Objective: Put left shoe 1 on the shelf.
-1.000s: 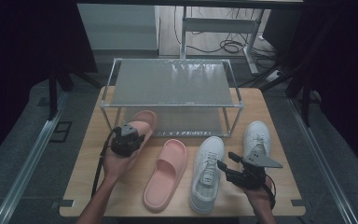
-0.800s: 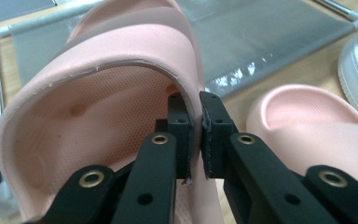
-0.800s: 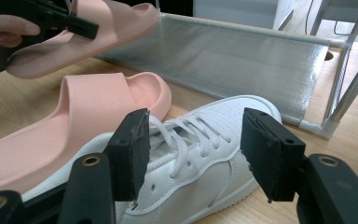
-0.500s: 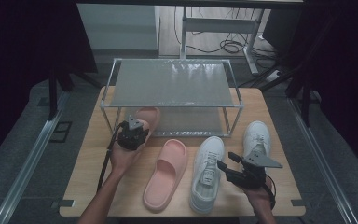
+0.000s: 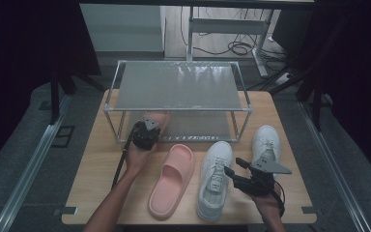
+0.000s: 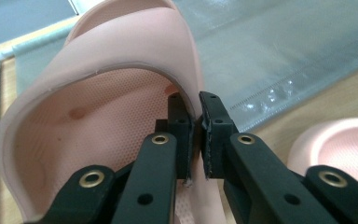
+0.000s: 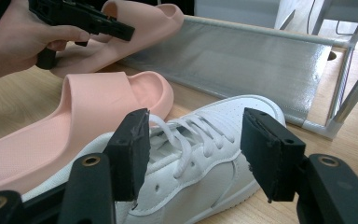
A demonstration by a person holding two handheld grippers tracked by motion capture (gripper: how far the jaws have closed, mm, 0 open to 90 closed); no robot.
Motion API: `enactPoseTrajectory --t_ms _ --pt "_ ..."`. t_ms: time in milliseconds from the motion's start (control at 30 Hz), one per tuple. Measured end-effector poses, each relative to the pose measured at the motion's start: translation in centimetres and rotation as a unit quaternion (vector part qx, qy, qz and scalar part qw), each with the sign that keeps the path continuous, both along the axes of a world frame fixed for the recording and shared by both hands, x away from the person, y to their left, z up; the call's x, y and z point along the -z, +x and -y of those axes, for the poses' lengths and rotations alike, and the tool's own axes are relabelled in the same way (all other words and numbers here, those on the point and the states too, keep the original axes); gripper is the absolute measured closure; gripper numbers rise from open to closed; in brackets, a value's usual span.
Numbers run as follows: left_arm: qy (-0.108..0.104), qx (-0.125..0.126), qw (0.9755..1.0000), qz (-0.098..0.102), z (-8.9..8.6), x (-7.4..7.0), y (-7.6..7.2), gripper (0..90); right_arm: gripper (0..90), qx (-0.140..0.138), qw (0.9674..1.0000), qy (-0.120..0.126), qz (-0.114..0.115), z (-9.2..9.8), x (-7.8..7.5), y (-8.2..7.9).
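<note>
The left gripper [image 6: 195, 135], clamped on the slipper's [image 6: 102, 93] strap, points it toe-first under the rack [image 5: 178, 108] just ahead.

second pink slipper [image 5: 171, 180] | two white sneakers [image 5: 215, 178] | wooden table [image 5: 94, 183]

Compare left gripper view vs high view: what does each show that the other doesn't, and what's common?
Left gripper view alone: the left gripper jaws pinched on the strap edge of the pink slide, and its dimpled footbed.

High view alone: the two white sneakers, the right gripper open beside them, and the rack's top shelf.

Both: the held slide, the second pink slide, the rack's lower shelf, the wooden table.
</note>
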State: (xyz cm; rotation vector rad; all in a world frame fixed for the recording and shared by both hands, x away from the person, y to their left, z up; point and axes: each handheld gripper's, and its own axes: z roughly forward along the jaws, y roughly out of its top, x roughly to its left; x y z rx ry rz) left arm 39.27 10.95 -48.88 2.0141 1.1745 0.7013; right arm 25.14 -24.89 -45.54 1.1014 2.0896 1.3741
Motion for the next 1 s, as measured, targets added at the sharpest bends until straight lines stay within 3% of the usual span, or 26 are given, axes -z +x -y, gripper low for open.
enactPoseTrajectory --t_ms 133,400,433,667,800,867,1000 --pt "0.011 0.0 0.9999 0.002 0.6 0.1 0.6 84.7 42.6 -0.001 1.0 0.0 0.0 0.0 0.0 0.0" --pt "0.003 -0.009 0.9999 0.007 1.6 0.8 1.8 84.4 42.5 -0.002 1.0 -0.002 0.0 -0.2 0.0 -0.1" --pt "0.012 -0.008 0.9999 0.003 1.5 0.9 1.9 84.4 42.5 -0.002 1.0 -0.003 0.0 -0.1 0.0 -0.1" --pt "0.011 -0.016 0.9998 -0.005 1.7 2.4 2.8 83.9 42.5 -0.001 1.0 -0.002 -0.001 -0.1 0.1 -0.1" --pt "0.014 -0.018 0.9997 -0.002 1.8 2.4 2.9 83.8 42.5 -0.002 1.0 -0.004 -0.003 -0.3 0.3 -0.1" --pt "0.01 -0.016 0.9998 -0.007 1.8 2.3 2.9 78.3 42.5 -0.004 1.0 -0.006 -0.003 -0.3 0.3 -0.1" --pt "-0.007 -0.021 0.9994 -0.028 1.5 1.8 2.4 54.5 42.5 -0.002 1.0 -0.003 -0.002 -0.3 0.3 -0.1"
